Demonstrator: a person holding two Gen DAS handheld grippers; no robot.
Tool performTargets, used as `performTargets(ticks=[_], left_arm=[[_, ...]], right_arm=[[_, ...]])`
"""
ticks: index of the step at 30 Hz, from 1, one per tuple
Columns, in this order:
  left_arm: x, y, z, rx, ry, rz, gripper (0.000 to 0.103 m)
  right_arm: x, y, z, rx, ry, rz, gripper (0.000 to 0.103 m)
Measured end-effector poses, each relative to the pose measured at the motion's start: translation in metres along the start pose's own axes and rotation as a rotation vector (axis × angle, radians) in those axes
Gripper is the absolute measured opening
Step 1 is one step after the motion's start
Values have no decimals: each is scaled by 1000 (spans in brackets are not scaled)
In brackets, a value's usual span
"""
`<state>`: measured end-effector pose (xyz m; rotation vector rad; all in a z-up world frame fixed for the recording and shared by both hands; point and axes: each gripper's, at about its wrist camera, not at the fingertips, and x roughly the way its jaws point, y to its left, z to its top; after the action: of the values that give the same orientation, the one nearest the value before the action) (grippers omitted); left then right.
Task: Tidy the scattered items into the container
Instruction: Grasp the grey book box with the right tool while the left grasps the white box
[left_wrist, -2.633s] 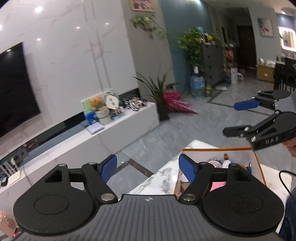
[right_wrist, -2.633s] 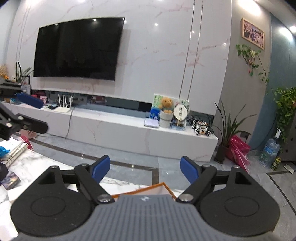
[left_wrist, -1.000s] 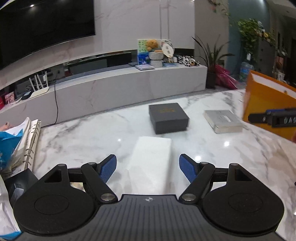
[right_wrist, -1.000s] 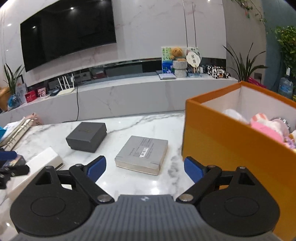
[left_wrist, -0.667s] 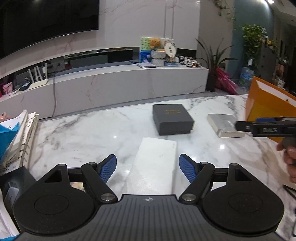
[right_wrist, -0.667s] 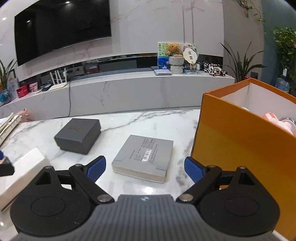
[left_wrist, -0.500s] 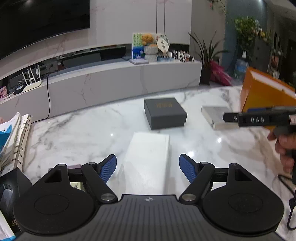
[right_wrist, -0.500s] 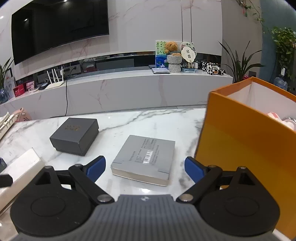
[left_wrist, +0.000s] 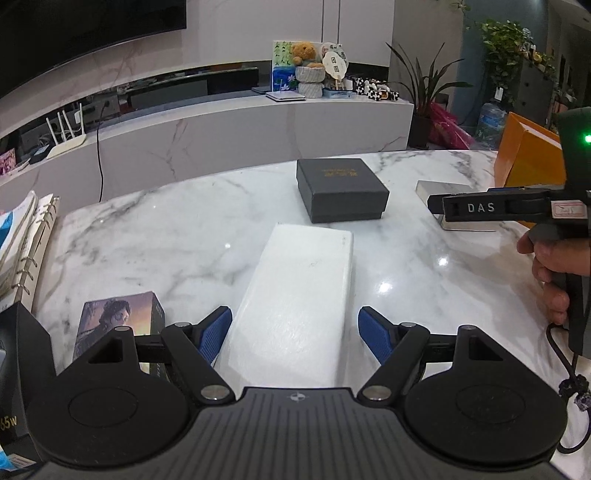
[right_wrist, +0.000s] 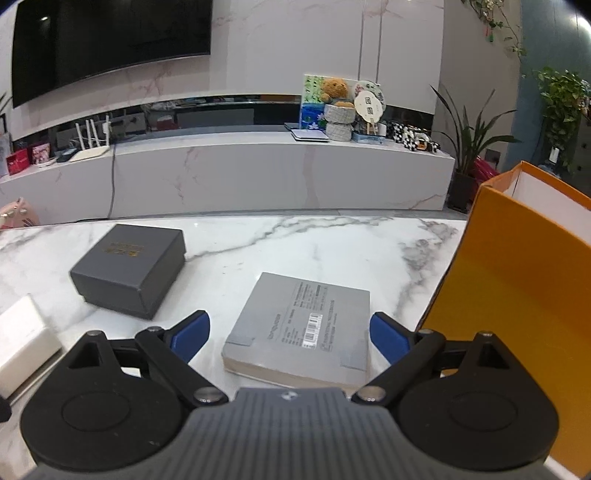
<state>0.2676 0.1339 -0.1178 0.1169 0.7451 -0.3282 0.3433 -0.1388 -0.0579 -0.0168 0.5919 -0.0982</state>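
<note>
My left gripper (left_wrist: 295, 334) is open, its blue pads on either side of the near end of a long white box (left_wrist: 299, 306) lying on the marble table (left_wrist: 147, 236). My right gripper (right_wrist: 290, 334) is open just above a flat grey box with a barcode label (right_wrist: 306, 325); that box shows in the left wrist view (left_wrist: 439, 188) partly behind the right gripper's arm. A dark grey square box (left_wrist: 341, 188) sits beyond the white box, also in the right wrist view (right_wrist: 129, 269). The orange container (right_wrist: 517, 295) stands at the right, its inside hidden.
A small picture-printed box (left_wrist: 118, 321) lies left of my left gripper. A ring binder and papers (left_wrist: 26, 243) lie at the table's left edge, a black box (left_wrist: 14, 369) at the near left. Beyond the table's far edge are a white TV bench and floor.
Both grippers have come down from facing the room to the tabletop. The left has closed in on the white box, the right on the flat grey box. Both stay open.
</note>
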Motion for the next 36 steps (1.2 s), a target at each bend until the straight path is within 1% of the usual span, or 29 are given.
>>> performTargets(ticks=[4, 7, 9, 12, 15, 20, 30, 36], left_arm=[[2, 2, -3, -16, 8, 1, 89], [2, 1, -3, -20, 4, 4, 89], [1, 0, -3, -22, 2, 6, 89], [1, -2, -3, -20, 3, 16, 89], [1, -4, -4, -14, 4, 39, 83], [0, -4, -3, -17, 10, 43, 82], [-1, -9, -3, -22, 15, 57, 80], [-8, -21, -9, -17, 12, 57, 72]], right_arm=[[7, 0, 2, 12, 11, -22, 95], [12, -1, 2, 13, 28, -22, 93], [14, -1, 1, 9, 37, -32, 88], [14, -2, 1, 5, 37, -24, 88], [13, -1, 0, -1, 40, -20, 87], [8, 0, -3, -14, 42, -1, 87], [-26, 7, -26, -70, 44, 52, 87], [-59, 4, -47, -98, 57, 98, 87]])
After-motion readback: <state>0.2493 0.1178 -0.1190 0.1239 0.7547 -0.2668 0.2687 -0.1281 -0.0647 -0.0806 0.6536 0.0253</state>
